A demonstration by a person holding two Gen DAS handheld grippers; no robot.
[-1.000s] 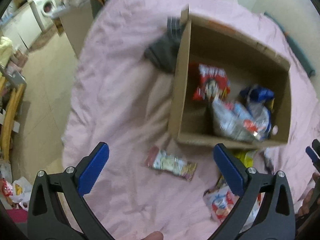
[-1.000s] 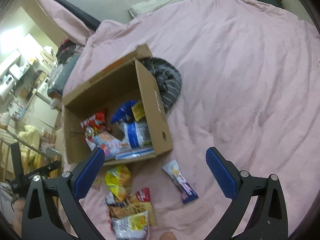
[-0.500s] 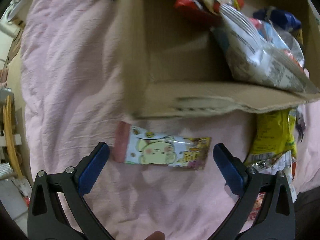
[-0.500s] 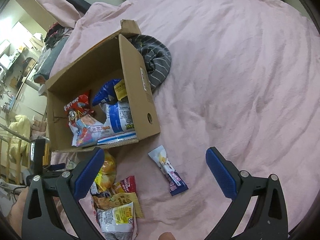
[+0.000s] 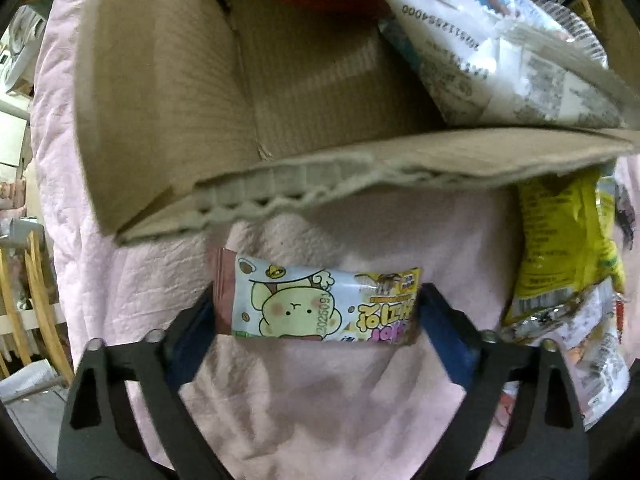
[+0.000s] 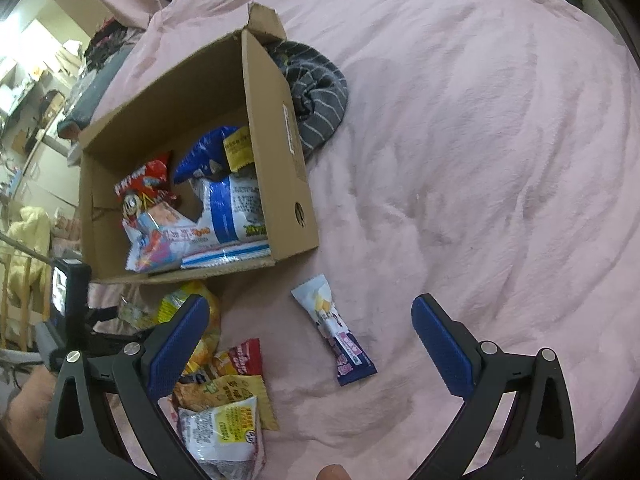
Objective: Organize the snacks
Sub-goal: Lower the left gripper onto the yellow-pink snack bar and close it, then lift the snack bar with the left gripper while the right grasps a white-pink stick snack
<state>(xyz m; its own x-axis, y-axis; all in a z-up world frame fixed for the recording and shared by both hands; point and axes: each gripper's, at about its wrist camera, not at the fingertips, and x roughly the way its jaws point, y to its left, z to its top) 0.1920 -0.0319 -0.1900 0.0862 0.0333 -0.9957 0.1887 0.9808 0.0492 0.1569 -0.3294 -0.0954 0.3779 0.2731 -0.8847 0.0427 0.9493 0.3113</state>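
The left gripper (image 5: 318, 316) points straight down at the pink blanket (image 5: 320, 400), and its jaws have just been closing in on a cartoon snack bar (image 5: 316, 306). The bar lies flat and lengthwise between the blue pads (image 5: 444, 340), one pad at each short end. The ends look to be right at the pads; whether they truly press yet, the view does not settle. The bar sits just in front of the near wall of the cardboard box (image 5: 328, 168), out on the blanket.

Over to the right gripper (image 6: 310, 344): jaws wide apart, nothing between them, hovering above the blanket. Under it lies a second bar, the white-and-purple snack bar (image 6: 334, 340), slanted, just off the box's near right corner.

Inside the box, packets are piled along its near side: a red chip bag (image 6: 144, 184), a blue bag (image 6: 204, 152) and a white-and-blue bag (image 6: 236, 208).

Outside, against the near wall, a yellow packet (image 5: 560, 252) rests on the blanket with a loose heap of packets (image 6: 224, 400) beside it. A grey striped garment (image 6: 320, 92) is bunched against the box's far right side.
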